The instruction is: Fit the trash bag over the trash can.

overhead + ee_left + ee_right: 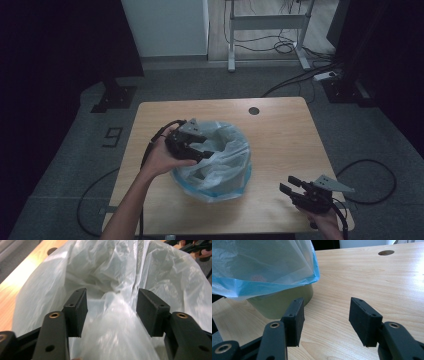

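Observation:
A pale blue translucent plastic bag (pixel 227 145) lines a small olive-green bin (pixel 284 302) standing mid-table; the bag's blue hem (pixel 287 285) drapes over the bin's rim. My left gripper (pixel 204 154) reaches over the bin's left rim into the bag. In the left gripper view its jaws (pixel 112 312) stand apart around a raised fold of bag plastic (pixel 120 322), with the pads not pressing on it. My right gripper (pixel 291 186) hovers over the table's front right corner, open, with bare wood between its jaws (pixel 327 320).
The wooden table (pixel 285 135) has a round cable hole (pixel 254 110) near its far edge. Beyond it stand a white desk frame (pixel 267 22) and cables (pixel 300 77) on the grey carpet. A cable loop (pixel 370 180) lies on the floor at the right.

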`<action>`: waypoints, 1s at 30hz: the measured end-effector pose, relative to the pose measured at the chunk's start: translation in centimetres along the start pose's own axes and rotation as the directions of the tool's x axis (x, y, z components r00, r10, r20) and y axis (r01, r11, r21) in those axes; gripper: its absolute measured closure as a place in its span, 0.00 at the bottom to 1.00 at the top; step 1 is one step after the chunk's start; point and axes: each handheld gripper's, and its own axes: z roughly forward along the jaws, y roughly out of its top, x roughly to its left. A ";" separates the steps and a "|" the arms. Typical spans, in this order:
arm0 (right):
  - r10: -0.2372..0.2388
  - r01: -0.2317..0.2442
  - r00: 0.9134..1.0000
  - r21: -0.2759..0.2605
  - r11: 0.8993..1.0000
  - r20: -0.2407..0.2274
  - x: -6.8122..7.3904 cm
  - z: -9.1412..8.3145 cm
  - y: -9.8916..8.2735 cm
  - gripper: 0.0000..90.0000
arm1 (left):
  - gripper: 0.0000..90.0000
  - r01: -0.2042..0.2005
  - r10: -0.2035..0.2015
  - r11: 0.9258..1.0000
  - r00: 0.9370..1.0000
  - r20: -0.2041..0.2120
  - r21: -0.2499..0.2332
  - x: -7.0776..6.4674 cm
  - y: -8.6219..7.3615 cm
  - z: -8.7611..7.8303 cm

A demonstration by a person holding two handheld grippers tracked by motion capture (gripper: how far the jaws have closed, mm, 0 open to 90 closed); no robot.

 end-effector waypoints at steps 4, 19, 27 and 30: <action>-0.002 0.002 1.000 0.003 1.000 0.000 0.1 0.1 -0.1 0.50 | 0.43 0.033 -0.036 0.997 0.999 -0.029 -0.070 0.0 -1.8 -1.0; 0.004 -0.004 1.000 0.009 1.000 0.008 -0.1 0.1 -0.3 0.50 | 0.39 0.108 -0.138 0.929 0.988 -0.062 -0.355 -2.0 -8.3 -5.6; 0.005 -0.006 1.000 0.010 1.000 0.014 -0.1 0.1 -0.3 0.50 | 0.39 0.140 -0.182 0.920 0.980 -0.082 -0.367 -3.4 -12.7 -6.8; 0.008 -0.008 1.000 0.011 1.000 0.019 -0.2 0.0 -0.4 0.50 | 0.39 0.158 -0.204 0.922 0.974 -0.096 -0.352 -3.9 -14.6 -6.9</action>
